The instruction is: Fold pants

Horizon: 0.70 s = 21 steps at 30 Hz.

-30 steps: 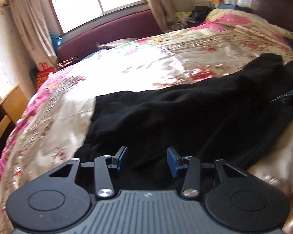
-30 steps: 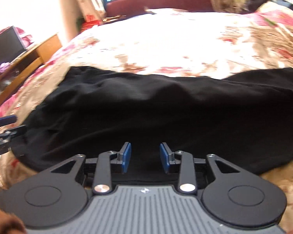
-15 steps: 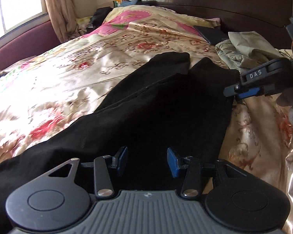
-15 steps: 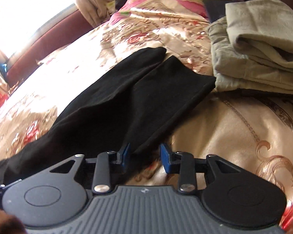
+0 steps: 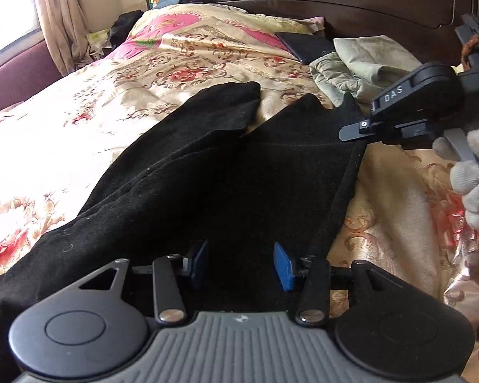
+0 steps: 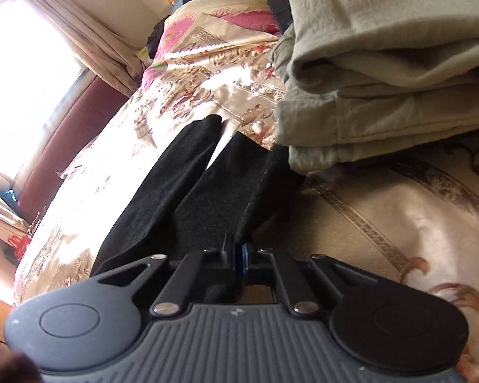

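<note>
Black pants [image 5: 207, 172] lie across the floral bed [image 5: 79, 121], leg ends touching a stack of folded grey-green clothes [image 6: 383, 73] by the dark headboard [image 5: 351, 9], curtains [image 5: 57, 16] at the window. The right gripper [image 6: 238, 255] has just closed its jaws on the leg hem, apparently pinching it, where half a second ago they stood apart. The left gripper [image 5: 239, 266] hovers over the cloth, jaws open.
</note>
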Each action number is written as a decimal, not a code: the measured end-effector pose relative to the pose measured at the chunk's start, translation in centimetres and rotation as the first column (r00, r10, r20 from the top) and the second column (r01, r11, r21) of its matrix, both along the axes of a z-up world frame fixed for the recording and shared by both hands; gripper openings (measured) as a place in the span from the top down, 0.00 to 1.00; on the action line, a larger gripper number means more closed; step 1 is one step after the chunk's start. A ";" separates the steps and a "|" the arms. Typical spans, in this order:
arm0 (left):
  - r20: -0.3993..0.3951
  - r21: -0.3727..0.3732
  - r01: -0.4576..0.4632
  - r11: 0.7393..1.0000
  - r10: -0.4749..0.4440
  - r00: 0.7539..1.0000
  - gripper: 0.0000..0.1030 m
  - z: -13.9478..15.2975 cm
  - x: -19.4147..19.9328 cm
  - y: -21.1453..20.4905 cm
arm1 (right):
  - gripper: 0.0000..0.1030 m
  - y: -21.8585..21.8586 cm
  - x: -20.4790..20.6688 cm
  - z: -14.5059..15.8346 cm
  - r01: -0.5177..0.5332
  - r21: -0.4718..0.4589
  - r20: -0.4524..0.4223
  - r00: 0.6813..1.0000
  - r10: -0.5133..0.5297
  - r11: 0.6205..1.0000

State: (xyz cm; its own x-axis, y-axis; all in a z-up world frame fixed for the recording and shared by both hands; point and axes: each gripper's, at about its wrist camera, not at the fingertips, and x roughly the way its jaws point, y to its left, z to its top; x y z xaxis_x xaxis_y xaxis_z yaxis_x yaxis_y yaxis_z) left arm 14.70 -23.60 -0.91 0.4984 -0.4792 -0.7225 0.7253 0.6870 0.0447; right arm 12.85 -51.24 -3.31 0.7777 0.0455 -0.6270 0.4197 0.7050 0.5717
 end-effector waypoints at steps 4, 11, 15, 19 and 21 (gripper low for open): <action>0.013 -0.025 0.046 0.999 -0.045 0.999 0.43 0.9 -1.8 -0.4 | 0.96 0.0 -3.4 2.1 -0.006 -0.016 0.034 0.999 0.007 1.000; 0.013 -0.008 0.051 0.999 -0.051 0.999 0.37 1.0 -4.1 0.2 | 0.88 0.9 -3.5 0.2 -0.032 -0.067 -0.152 0.988 0.021 0.997; 0.057 -0.023 -0.013 1.000 0.015 0.998 0.36 2.7 -4.5 5.3 | 0.72 2.6 -5.1 3.4 -0.064 -0.182 -0.100 0.994 0.046 0.981; 0.090 0.014 -0.131 0.991 0.129 0.988 0.36 3.6 -3.6 11.9 | 0.72 7.2 -3.1 5.2 -0.257 -0.284 -0.086 0.966 0.242 0.924; 0.130 0.053 -0.199 0.978 0.191 0.973 0.35 4.0 -3.0 15.2 | 0.67 10.1 -0.7 5.2 -0.368 -0.277 -0.078 0.930 0.360 0.888</action>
